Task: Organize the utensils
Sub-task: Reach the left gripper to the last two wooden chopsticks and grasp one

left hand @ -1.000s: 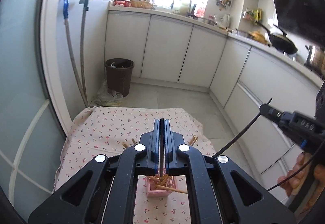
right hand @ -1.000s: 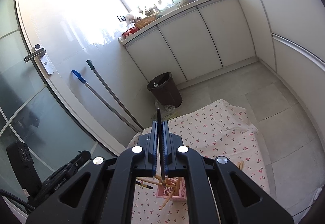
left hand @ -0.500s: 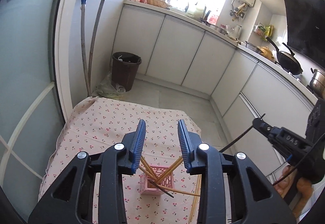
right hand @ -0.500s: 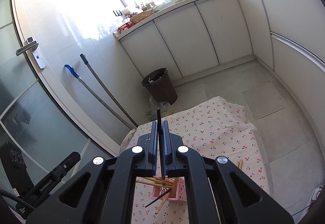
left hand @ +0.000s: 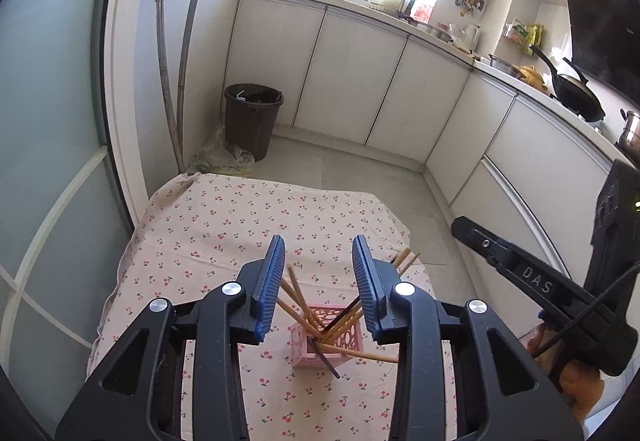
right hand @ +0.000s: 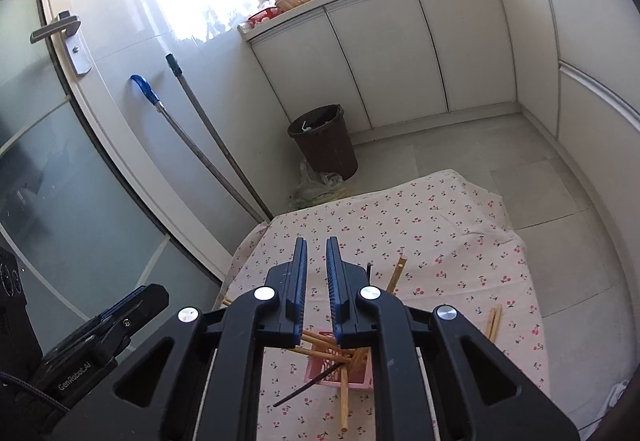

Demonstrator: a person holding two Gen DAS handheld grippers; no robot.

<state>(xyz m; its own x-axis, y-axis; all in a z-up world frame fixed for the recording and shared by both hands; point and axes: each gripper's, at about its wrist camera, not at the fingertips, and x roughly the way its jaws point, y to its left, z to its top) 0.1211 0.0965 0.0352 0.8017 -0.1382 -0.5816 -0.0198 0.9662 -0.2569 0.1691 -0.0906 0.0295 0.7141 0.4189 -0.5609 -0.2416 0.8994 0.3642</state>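
A small pink lattice holder (left hand: 328, 345) stands on the cherry-print cloth (left hand: 224, 225) and holds several wooden chopsticks (left hand: 298, 291) and a dark chopstick (left hand: 326, 357), all leaning outward. My left gripper (left hand: 319, 273) is open and empty above it. In the right wrist view the holder (right hand: 334, 367) sits under my right gripper (right hand: 317, 273), which is open and empty. A dark chopstick (right hand: 304, 387) sticks out of the holder to the lower left. A loose pair of wooden chopsticks (right hand: 494, 323) lies on the cloth to the right.
A brown bin (left hand: 253, 119) stands on the floor beyond the table, with two mop handles (left hand: 172, 81) against the wall at left. White cabinets (left hand: 360, 73) run along the back and right. The right gripper's body (left hand: 536, 281) shows at right in the left wrist view.
The left gripper opened half a second ago and stays open. The right gripper has just opened; the dark chopstick it held upright now leans among the others in the holder.
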